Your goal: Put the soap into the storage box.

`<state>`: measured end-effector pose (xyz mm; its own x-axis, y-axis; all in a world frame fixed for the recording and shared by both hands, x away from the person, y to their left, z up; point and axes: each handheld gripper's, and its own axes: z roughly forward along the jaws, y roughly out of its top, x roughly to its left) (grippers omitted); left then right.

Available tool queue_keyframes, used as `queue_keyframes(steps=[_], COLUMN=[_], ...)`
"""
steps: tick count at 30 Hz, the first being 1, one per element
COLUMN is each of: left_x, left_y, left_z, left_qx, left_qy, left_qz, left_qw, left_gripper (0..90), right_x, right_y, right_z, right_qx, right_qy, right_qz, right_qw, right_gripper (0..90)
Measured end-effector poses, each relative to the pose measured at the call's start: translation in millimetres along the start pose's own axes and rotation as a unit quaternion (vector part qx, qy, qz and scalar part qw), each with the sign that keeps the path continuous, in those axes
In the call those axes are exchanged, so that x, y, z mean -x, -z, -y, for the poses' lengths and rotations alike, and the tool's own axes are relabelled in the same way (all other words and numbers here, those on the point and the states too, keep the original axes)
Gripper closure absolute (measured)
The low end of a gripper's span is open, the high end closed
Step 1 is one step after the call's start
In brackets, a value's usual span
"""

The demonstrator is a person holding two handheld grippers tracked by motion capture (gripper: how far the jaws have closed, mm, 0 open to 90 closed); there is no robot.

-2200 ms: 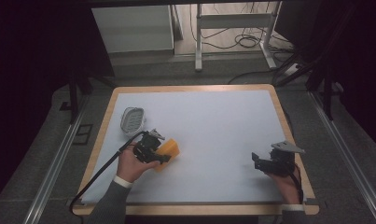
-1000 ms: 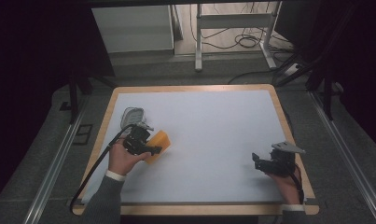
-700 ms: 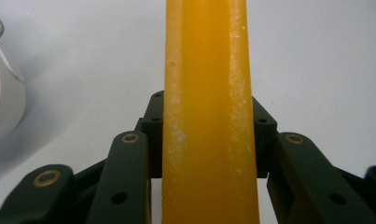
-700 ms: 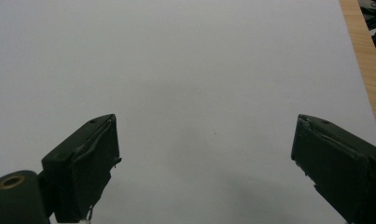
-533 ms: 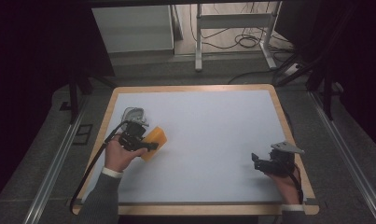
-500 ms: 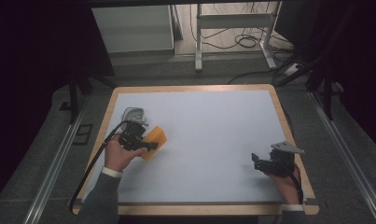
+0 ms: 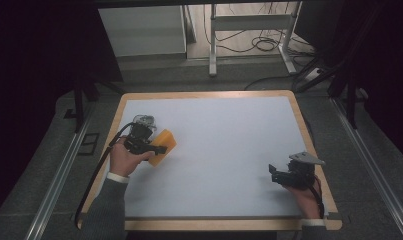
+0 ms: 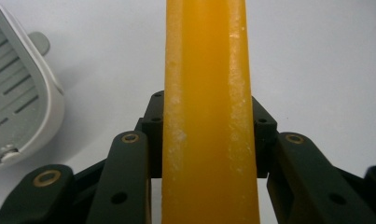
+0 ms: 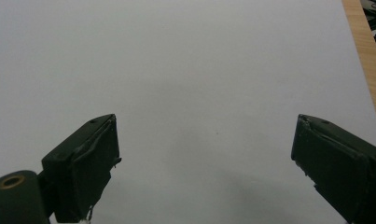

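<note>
At table's left, left claw (image 7: 156, 149) clamping orange block (image 7: 164, 145)

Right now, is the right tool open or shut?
Open. In the right gripper view the two black jaws of the right tool stand wide apart over the bare white table, with nothing between them.

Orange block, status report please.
Left hand-held gripper shut on orange block. Right hand-held gripper open, idle near table edge. Grey slotted dish beside block, apart.

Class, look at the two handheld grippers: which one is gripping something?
The left gripper: its jaws clamp a flat orange soap-like bar. The right gripper's jaws stand wide apart.
</note>
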<state>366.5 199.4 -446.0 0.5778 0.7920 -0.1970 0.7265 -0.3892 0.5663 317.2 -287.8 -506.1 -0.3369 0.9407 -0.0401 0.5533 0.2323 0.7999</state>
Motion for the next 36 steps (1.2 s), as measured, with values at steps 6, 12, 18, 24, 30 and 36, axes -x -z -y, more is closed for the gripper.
queue_keyframes(steps=[6,12,18,24,30,36], left_x=[-7.8,-14.1,-18.3,-23.4,-26.2,-33.0], left_y=[1.3,3.0,5.8,6.7,8.8,10.1], left_z=[-1.9,-3.7,-7.1,-9.0,-10.7,-13.4], left_qx=[-0.002,0.003,0.004,0.005,0.016,0.015], left_qy=[0.014,0.021,0.029,0.034,0.036,0.041], left_qz=[-0.005,-0.007,-0.008,-0.013,-0.021,-0.043], left_qw=[0.9999,0.9997,0.9995,0.9993,0.9990,0.9981], left_gripper=[60.8,60.8,60.8,60.8,60.8,60.8], right_x=[-0.4,0.0,0.5,0.7,0.6,0.9], right_y=[-0.2,0.6,0.6,0.5,0.8,0.5], right_z=[0.0,-0.1,0.0,0.3,0.2,0.3], right_qx=[0.000,0.002,0.002,0.002,0.002,0.002], right_qy=[0.001,-0.001,-0.001,-0.002,-0.001,-0.001], right_qz=[0.001,0.001,0.002,0.002,0.003,0.003], right_qw=[1.0000,1.0000,1.0000,1.0000,1.0000,1.0000], right_gripper=[7.5,7.5,7.5,7.5,7.5,7.5])
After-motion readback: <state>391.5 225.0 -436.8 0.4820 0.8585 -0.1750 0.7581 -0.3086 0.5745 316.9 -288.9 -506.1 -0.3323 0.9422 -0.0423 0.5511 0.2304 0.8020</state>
